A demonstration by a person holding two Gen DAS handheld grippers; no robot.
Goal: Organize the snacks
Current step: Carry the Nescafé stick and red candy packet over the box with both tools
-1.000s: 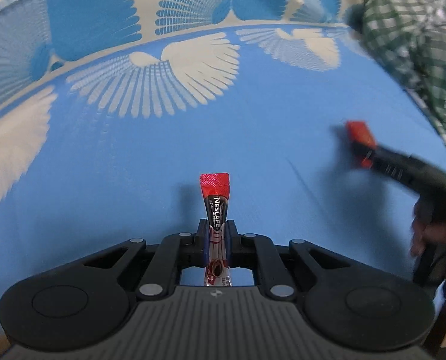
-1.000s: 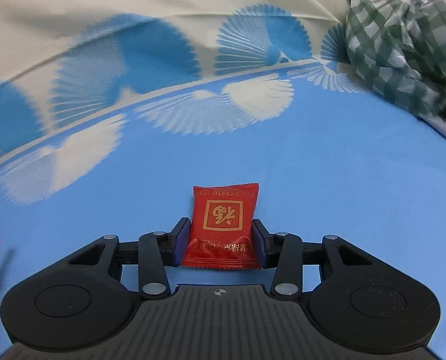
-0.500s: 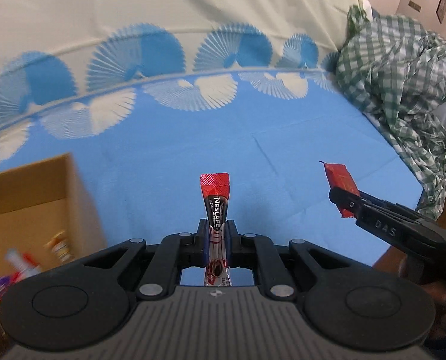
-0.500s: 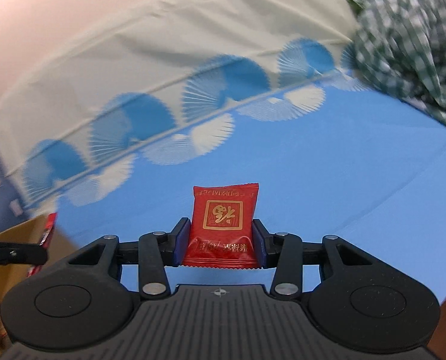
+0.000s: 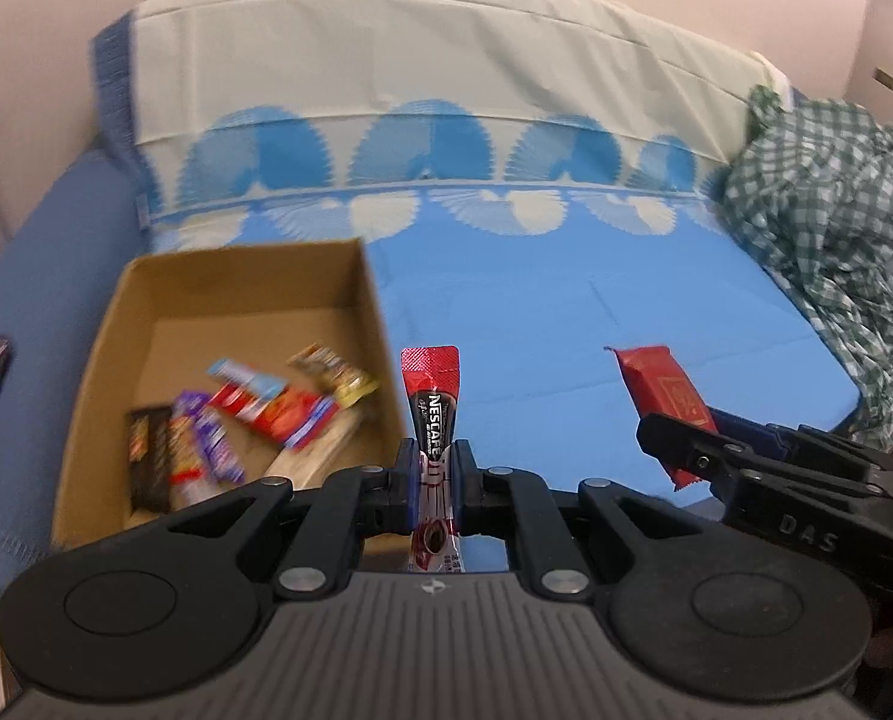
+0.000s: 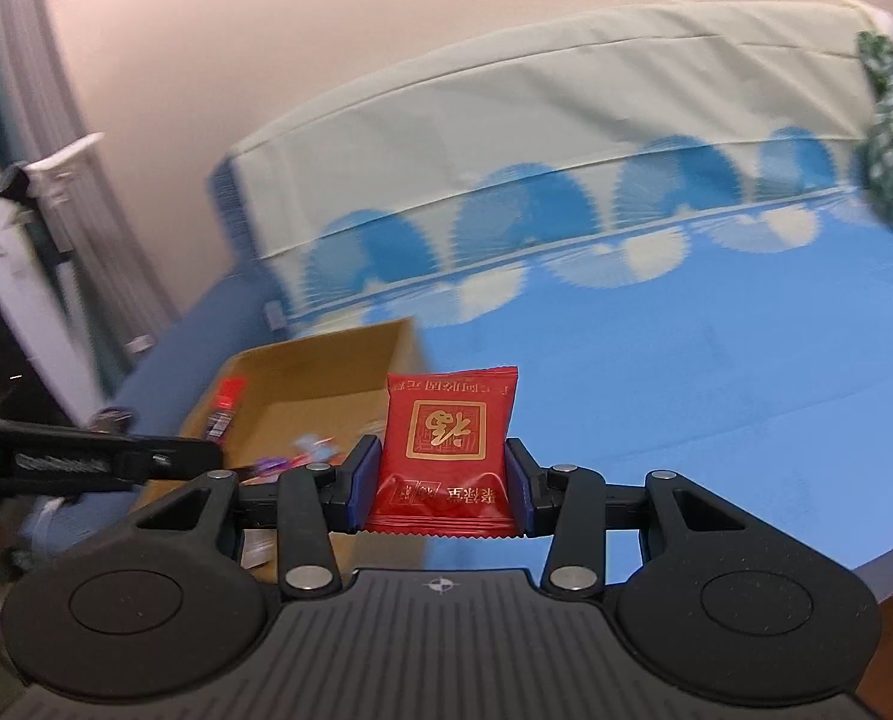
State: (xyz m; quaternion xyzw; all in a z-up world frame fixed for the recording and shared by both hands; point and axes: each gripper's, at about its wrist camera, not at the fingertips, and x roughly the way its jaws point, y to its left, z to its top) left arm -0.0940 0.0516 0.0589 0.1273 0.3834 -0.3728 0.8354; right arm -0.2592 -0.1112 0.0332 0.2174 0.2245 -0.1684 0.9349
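Both grippers hang above the blue bed sheet [image 5: 566, 312], tilted downward and side by side. The left gripper [image 5: 433, 468] has its fingers pinched narrow on a Nescafé coffee stick [image 5: 433, 402] standing upright between them. The right gripper [image 6: 440, 480] holds a red snack packet [image 6: 446, 450] flat between half-spread fingers.

A second ago both hovered low over bare sheet, with no box in sight. Now they are higher and swung toward the cardboard box [image 5: 146, 300], which sits at the sheet's left end with several snack wrappers [image 5: 254, 414] blurred inside. The coffee stick is just beside the box's near right corner; the red packet is further right, over open sheet.

The bed's near edge drops off under the right gripper. A green checked cloth [image 5: 830, 228] is heaped at the far right, well apart.
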